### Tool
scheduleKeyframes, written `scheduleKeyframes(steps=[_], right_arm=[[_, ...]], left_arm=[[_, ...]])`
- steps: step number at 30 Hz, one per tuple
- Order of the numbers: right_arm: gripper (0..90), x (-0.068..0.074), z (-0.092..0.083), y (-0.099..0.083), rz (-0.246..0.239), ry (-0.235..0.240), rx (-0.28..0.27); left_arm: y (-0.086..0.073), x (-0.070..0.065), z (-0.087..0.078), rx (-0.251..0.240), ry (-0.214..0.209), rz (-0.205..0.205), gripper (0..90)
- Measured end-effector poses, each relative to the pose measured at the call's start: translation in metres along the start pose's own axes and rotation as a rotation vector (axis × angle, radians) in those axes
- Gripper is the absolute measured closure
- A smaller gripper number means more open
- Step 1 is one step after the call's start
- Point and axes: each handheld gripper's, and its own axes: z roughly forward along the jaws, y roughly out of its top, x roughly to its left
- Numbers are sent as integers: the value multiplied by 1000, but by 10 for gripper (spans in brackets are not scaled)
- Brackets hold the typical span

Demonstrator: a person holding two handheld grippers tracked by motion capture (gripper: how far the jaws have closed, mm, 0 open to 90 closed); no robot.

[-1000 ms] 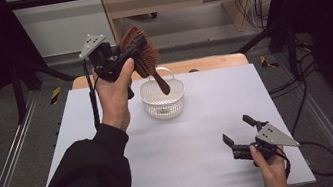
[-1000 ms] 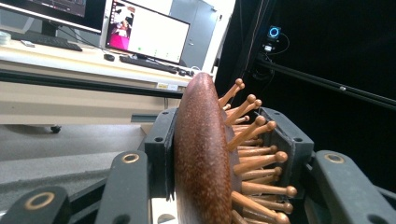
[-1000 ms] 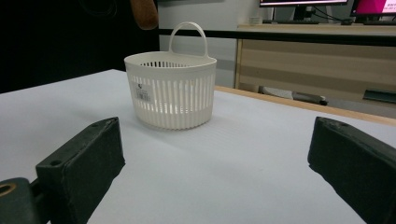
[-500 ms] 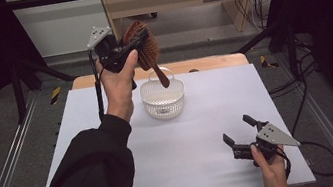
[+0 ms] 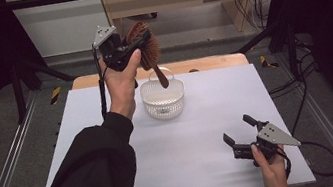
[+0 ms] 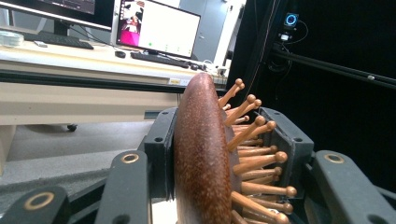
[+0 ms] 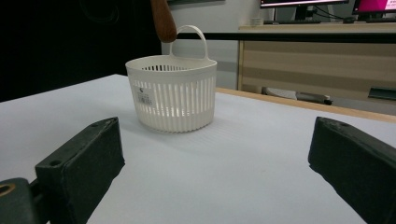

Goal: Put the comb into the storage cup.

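Above the white basket (image 5: 163,99), the left gripper (image 5: 138,42) clamped the hairbrush (image 5: 147,51) across its bristles — that springy hold could slip. Right gripper (image 5: 242,134) — wide open, empty.

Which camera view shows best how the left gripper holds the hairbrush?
The left gripper view: both jaws press the hairbrush head, one on its back, one on its bristles. The high view shows the left gripper lifting it above the basket. The right gripper view shows just its handle tip.
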Motion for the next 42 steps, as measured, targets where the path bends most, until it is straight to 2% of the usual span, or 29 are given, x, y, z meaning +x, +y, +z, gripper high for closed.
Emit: scheduleKeyframes(steps=[18,42], right_arm=[[33,0,1,0,9,9,-7],[31,1,1,-1,12,13,-6]], left_arm=[[-1,0,12,10,10,11,501],[-9,7,14,18,24,20,500]])
